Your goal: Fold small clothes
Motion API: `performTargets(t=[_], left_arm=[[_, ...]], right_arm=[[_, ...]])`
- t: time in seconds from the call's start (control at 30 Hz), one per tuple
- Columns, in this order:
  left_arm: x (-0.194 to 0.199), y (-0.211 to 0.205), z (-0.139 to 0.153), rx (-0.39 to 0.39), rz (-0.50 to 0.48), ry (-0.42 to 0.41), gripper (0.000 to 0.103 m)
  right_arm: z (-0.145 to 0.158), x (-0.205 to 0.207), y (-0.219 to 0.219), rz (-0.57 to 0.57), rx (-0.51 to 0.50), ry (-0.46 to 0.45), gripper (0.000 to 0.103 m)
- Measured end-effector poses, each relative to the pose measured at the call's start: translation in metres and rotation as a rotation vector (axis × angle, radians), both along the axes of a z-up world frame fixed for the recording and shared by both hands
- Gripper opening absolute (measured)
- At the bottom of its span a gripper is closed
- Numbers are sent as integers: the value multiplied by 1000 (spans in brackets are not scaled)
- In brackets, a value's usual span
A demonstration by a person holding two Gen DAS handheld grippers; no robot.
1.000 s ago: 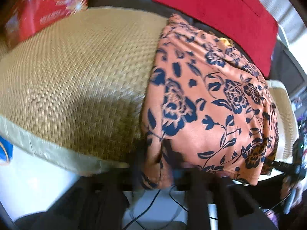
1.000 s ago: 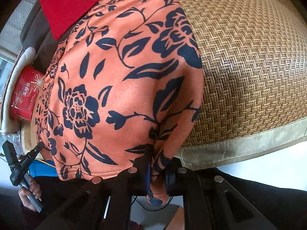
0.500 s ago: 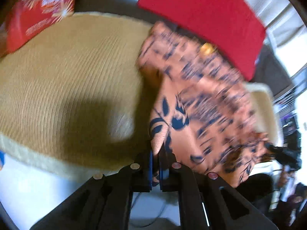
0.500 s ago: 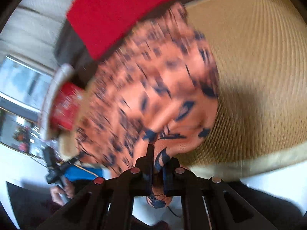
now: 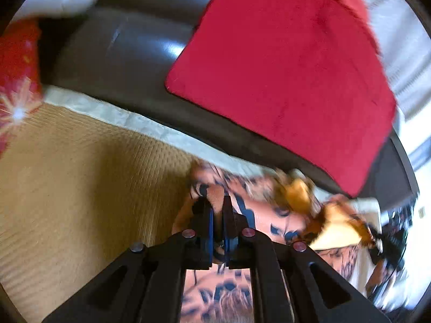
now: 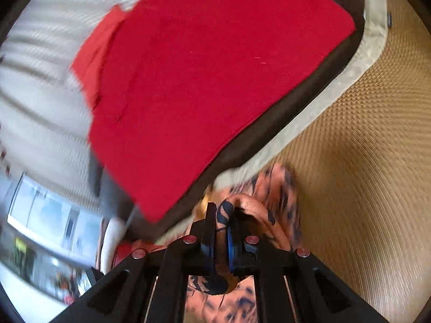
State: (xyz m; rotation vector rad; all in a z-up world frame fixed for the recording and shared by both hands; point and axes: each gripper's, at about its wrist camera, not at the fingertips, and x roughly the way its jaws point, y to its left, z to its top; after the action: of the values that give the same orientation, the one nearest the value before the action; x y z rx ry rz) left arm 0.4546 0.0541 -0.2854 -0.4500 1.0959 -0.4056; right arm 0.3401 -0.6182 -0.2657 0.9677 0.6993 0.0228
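- left gripper [image 5: 216, 210]: clamped on an edge of the orange floral garment [image 5: 269, 215].
- right gripper [image 6: 221, 215]: clamped on another edge.
- garment: bunched over the woven mat [image 5: 80, 188], near the red cushion [image 5: 282, 67].

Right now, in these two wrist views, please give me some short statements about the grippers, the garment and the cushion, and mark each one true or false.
1. The left gripper is shut on the floral garment. True.
2. The right gripper is open and holds nothing. False: it is shut on the same garment.
3. The red cushion lies on the woven mat. False: it rests on the dark seat behind the mat.
4. The garment is orange with dark blue flowers. True.
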Motion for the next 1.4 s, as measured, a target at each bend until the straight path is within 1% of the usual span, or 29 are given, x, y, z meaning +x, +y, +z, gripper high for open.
performTargets(t=[0.07, 0.13, 0.17, 0.2, 0.23, 0.3, 0.37, 0.4, 0.43, 0.47, 0.5, 0.53, 0.57, 0.6, 0.7, 0.77, 0.8, 0.83, 0.87, 0.93, 0.97, 1.03, 1.07, 1.1, 1.13, 1.17, 1.2, 1.23, 1.4], left_arm=[[29, -7, -36, 2, 41, 65, 6], [37, 1, -61, -11, 71, 110, 8], [36, 6, -72, -45, 91, 113, 11], [34, 11, -75, -76, 117, 99, 19], [28, 20, -76, -110, 161, 74, 26], [16, 42, -68, -145, 279, 11, 48], [2, 68, -50, -181, 387, -44, 52], [-6, 76, -39, -183, 416, -77, 54], [-19, 80, -25, -146, 432, -113, 57], [-28, 78, -16, -102, 424, -127, 66], [-40, 73, -8, -42, 393, -133, 68], [-55, 64, -2, -8, 353, -132, 68], [-70, 53, 0, 4, 312, -128, 68], [-80, 45, -1, 19, 279, -120, 68], [-107, 15, -9, 123, 211, -71, 68], [-110, -2, -14, 127, 173, -45, 68], [-111, -6, -17, 133, 169, -35, 68], [-113, -12, -17, 140, 162, -40, 68], [-114, -18, -17, 149, 154, -55, 68], [-114, -32, -15, 201, 139, -92, 68], [-112, -39, -15, 231, 129, -105, 68], [-102, -53, -28, 325, 110, -81, 68], [-100, -61, -40, 393, 91, -45, 68], [-98, -68, -45, 441, 73, -46, 70], [-99, -77, -45, 514, 47, -75, 71], [-99, -86, -45, 577, 13, -76, 72], [-99, -88, -43, 587, 1, -73, 72], [-101, -85, -39, 562, 1, -72, 72], [-119, -36, -21, 286, 92, 1, 72]], right_arm=[[-36, 26, -12, -61, 58, 29, 11], [-70, 45, -23, -98, 116, 77, 12], [-81, 48, -25, -106, 129, 87, 13], [-89, 51, -28, -114, 133, 98, 13], [-94, 53, -30, -115, 133, 102, 13], [-86, 55, -34, -119, 133, 62, 13], [-68, 48, -33, -132, 99, -10, 14], [-61, 43, -31, -135, 93, -39, 17], [-54, 37, -28, -139, 88, -66, 26], [-46, 29, -22, -155, 68, -86, 53], [-36, 17, -16, -194, 32, -101, 74], [-30, 9, -13, -221, 17, -124, 91], [-17, -9, -6, -257, -4, -196, 91], [-8, -17, 0, -254, -25, -208, 91], [8, -29, 21, -178, -98, -126, 88], [11, -45, 46, -104, -195, -82, 74], [10, -52, 52, -65, -223, -60, 71], [6, -67, 58, -16, -248, -39, 61], [2, -67, 71, 37, -275, -19, 49], [-6, -66, 92, 121, -350, 17, 40], [-9, -62, 103, 143, -391, 35, 40], [-21, -54, 114, 173, -418, 65, 40], [-36, -50, 119, 195, -432, 108, 40], [-52, -48, 121, 202, -452, 169, 38], [-67, -40, 122, 214, -456, 233, 38], [-71, -41, 120, 210, -449, 199, 37], [-70, -42, 119, 214, -445, 191, 37], [-71, -40, 115, 227, -420, 208, 37], [-57, -67, 86, 200, -216, 153, 41]])
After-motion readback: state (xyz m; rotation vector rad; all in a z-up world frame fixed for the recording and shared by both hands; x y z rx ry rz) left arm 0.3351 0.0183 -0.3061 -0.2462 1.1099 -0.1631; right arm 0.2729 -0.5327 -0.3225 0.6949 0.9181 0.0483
